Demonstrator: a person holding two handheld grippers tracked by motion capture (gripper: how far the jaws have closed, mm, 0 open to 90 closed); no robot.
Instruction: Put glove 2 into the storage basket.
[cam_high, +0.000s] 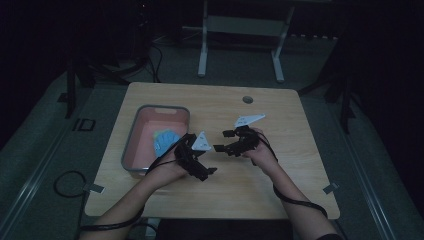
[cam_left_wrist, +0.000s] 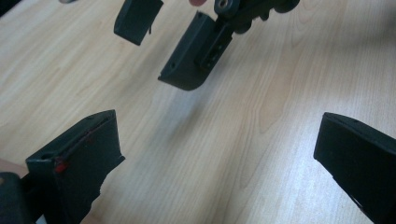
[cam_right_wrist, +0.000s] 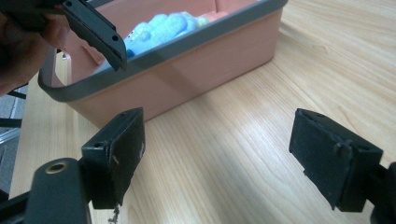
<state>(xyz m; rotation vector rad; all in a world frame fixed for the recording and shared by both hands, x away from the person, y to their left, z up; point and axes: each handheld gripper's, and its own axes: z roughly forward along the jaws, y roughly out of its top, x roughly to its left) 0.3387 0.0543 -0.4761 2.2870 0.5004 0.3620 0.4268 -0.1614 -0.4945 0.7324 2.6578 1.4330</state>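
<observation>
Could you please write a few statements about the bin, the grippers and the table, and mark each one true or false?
1. The pink bin holds a light blue item. True.
2. The left gripper is shut on a cloth. False: its jaws stand wide apart over bare table, holding nothing.
3. The right gripper is open and empty. True.
4. The bin sits at the table's right edge. False: it sits on the left side.

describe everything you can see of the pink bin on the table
The pink bin is a rectangular tub, plastic by its look, with a grey rim and salmon walls. It sits upright on the left part of the wooden table. A light blue item lies inside. The left gripper hovers beside its right wall.
</observation>
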